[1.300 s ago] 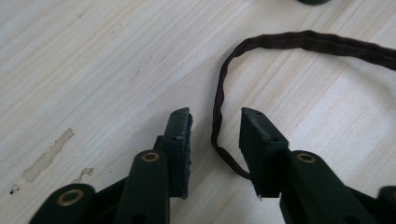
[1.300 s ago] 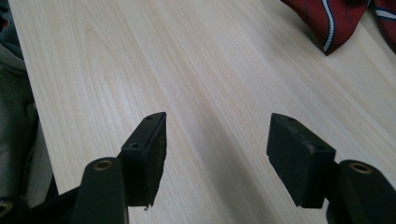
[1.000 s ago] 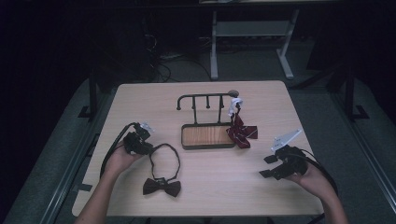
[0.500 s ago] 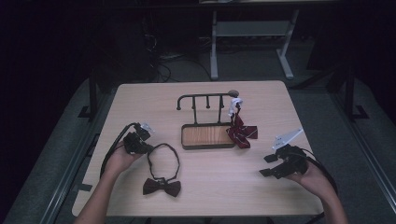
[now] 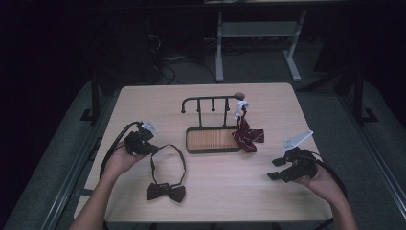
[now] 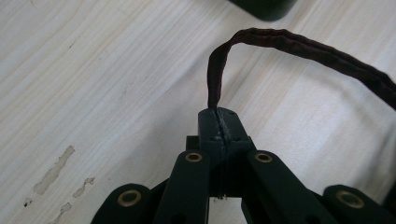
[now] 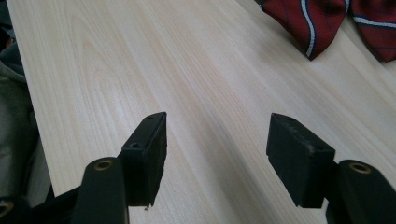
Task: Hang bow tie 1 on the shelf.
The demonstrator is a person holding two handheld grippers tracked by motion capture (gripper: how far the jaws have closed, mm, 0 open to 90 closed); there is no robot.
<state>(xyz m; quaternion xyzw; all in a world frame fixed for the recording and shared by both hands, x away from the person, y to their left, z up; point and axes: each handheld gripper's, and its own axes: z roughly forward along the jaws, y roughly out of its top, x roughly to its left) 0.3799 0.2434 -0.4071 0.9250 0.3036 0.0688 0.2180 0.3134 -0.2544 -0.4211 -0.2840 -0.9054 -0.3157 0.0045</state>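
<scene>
The dark red bow tie lies on the near left part of the table, its knot toward the near edge and its thin neck strap looping away toward the far side. The left gripper sits at the far left end of that loop, and the left gripper view shows its jaws pressed together on the strap, which rises from between them and bends over to the right; they have just been closing onto it. The tie looks very light and wholly limp, so it should weigh almost nothing but will sag, swing and twist once raised, with the knot hanging lowest. The strap is a narrow fabric band, likely to slide through a loose pinch, so a firm hold well in from its edge seems wise. The knot is the thicker, firmer part and would give the other gripper a surer hold. The right gripper rests over the near right of the table with its jaws spread wide and nothing between them. Farther off, a small hanging stand already bears a red striped tie at its right end.
</scene>
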